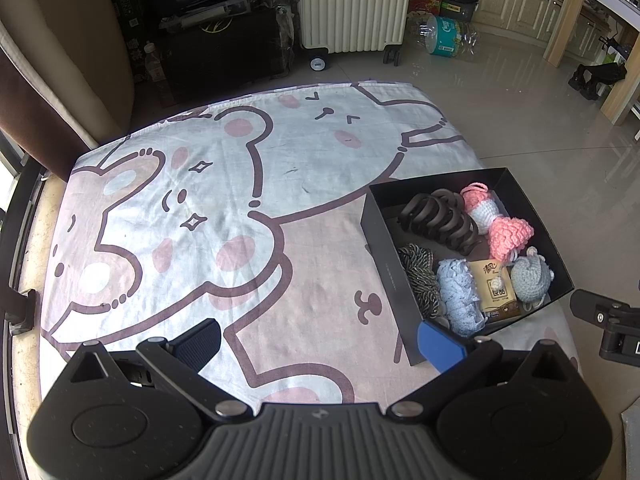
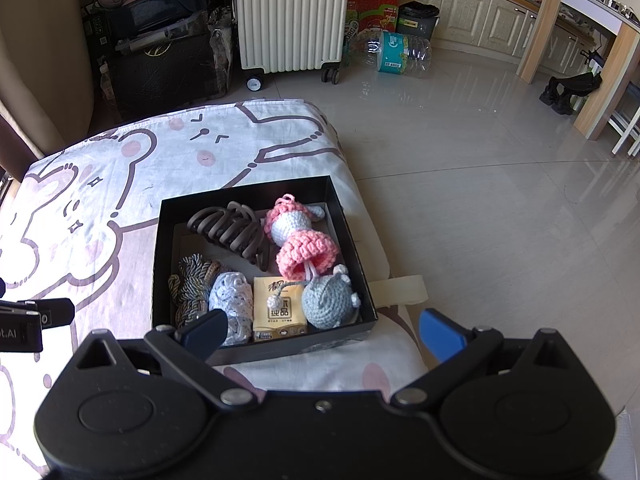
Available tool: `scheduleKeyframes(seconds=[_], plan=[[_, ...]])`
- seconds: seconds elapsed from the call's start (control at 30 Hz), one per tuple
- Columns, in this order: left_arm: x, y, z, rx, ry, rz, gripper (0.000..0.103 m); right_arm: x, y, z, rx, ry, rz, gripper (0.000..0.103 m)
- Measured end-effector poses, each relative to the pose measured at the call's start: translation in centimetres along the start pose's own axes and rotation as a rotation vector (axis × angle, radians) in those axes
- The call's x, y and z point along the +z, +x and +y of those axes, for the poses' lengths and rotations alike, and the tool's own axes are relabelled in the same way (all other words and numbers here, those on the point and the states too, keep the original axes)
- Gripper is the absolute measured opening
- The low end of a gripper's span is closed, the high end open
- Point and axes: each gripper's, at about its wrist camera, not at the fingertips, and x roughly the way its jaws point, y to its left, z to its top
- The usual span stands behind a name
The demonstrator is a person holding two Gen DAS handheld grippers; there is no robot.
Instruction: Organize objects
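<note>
A black box (image 2: pixel 160 248) (image 1: pixel 384 252) sits on the right part of a cartoon-print cloth (image 1: pixel 208 200). Inside lie a brown hair claw (image 2: pixel 230 228) (image 1: pixel 438 216), a pink and white crochet doll (image 2: pixel 298 236) (image 1: pixel 496 218), a grey crochet mouse (image 2: pixel 328 300) (image 1: pixel 530 276), a tissue pack (image 2: pixel 278 308) (image 1: pixel 494 286), a light blue crochet piece (image 2: pixel 234 300) (image 1: pixel 458 292) and dark twisted cord (image 2: pixel 192 284) (image 1: pixel 418 276). My left gripper (image 1: pixel 320 340) is open over the cloth, left of the box. My right gripper (image 2: pixel 322 330) is open at the box's near edge, empty.
The cloth covers a low table (image 2: pixel 384 256) whose right edge drops to a tiled floor (image 2: pixel 480 152). Beyond stand a white suitcase (image 2: pixel 292 16), a large water bottle (image 2: pixel 394 52), dark bags (image 2: pixel 160 52) and kitchen cabinets (image 2: pixel 472 8).
</note>
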Motion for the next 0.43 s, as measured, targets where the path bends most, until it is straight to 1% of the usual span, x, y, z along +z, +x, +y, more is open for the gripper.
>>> scheduleKeyframes(seconds=[0.43], plan=[[0.00,0.08,-0.49,-0.004,0.007,0.003,0.103,-0.32,-0.09,-0.02,0.001,0.000,0.002,0.103]])
